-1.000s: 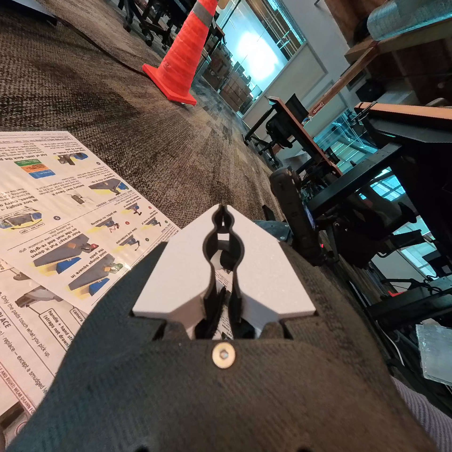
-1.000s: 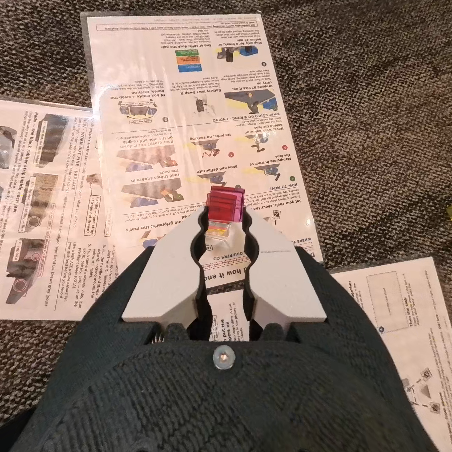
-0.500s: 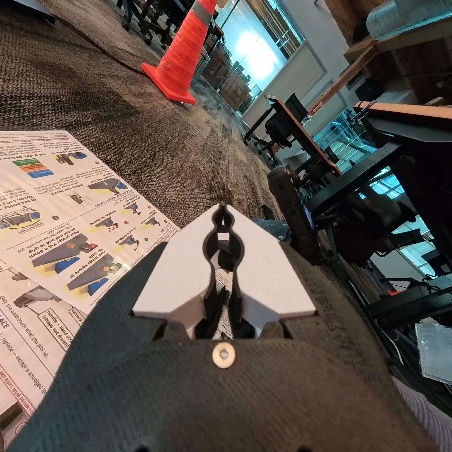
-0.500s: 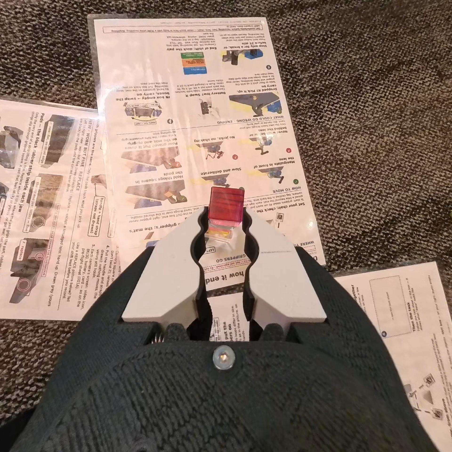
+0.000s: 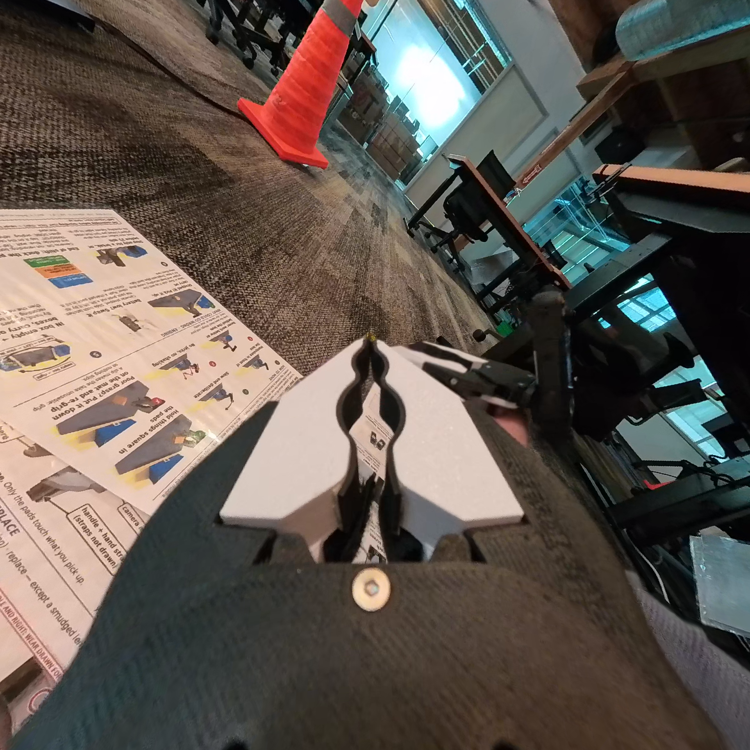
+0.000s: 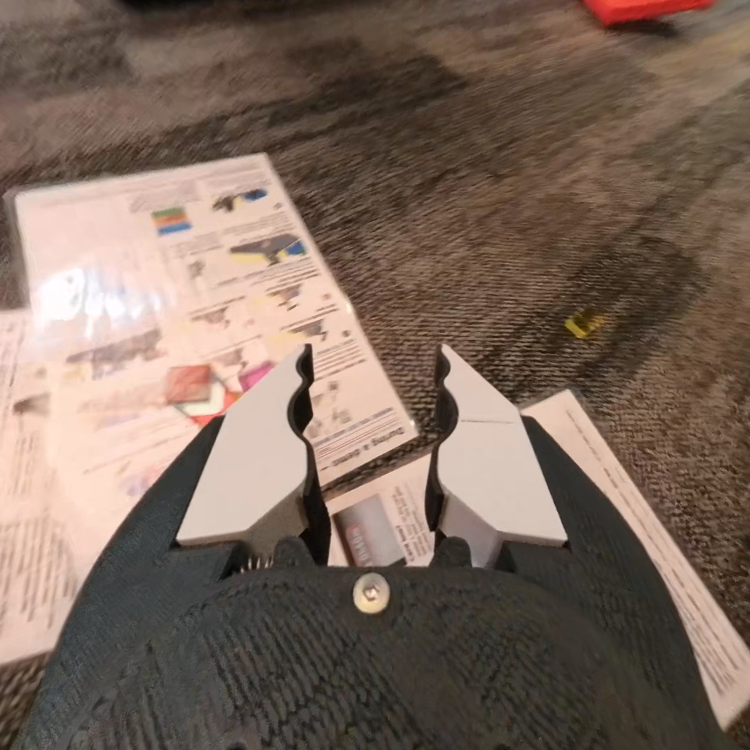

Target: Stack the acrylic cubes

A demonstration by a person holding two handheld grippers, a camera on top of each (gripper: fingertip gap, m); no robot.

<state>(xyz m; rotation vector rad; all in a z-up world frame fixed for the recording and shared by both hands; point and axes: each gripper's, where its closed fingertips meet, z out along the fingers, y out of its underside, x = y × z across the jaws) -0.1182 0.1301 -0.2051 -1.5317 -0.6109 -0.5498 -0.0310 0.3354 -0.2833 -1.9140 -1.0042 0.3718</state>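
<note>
A brown-grey carpet point(image 5: 251, 227) is being shown across the floor of an office room, with printed sheets lying on it.

Nearest in the left wrist view, the left gripper point(image 5: 370, 350) is being held low over the carpet with its jaws closed tip to tip; nothing is seen pressed between them. Just left of that gripper, a laminated instruction sheet point(image 5: 121, 324) is lying flat on the carpet, overlapping another sheet nearer the camera. Just right of the left gripper's tips, the right gripper point(image 5: 430, 357) is being seen from the side, held by a hand that is partly hidden. Farther off, beyond the sheet, an orange traffic cone point(image 5: 300, 93) is standing upright on the carpet. Farther again, to the right of the cone, desks and office chairs point(image 5: 466, 203) are being seen before bright windows.

In the blurred right wrist view, the right gripper point(image 6: 375, 357) is being held with its jaws wide apart, and nothing is gripped between them. Just left of its left finger, a small red-and-pink block point(image 6: 195, 385) is lying on the laminated instruction sheet point(image 6: 121, 251), clear of the pads. Farther right of the gripper, a small yellow piece point(image 6: 584, 322) is lying alone on the carpet point(image 6: 527, 203). A plain white sheet point(image 6: 608, 487) is lying beside the right finger.
</note>
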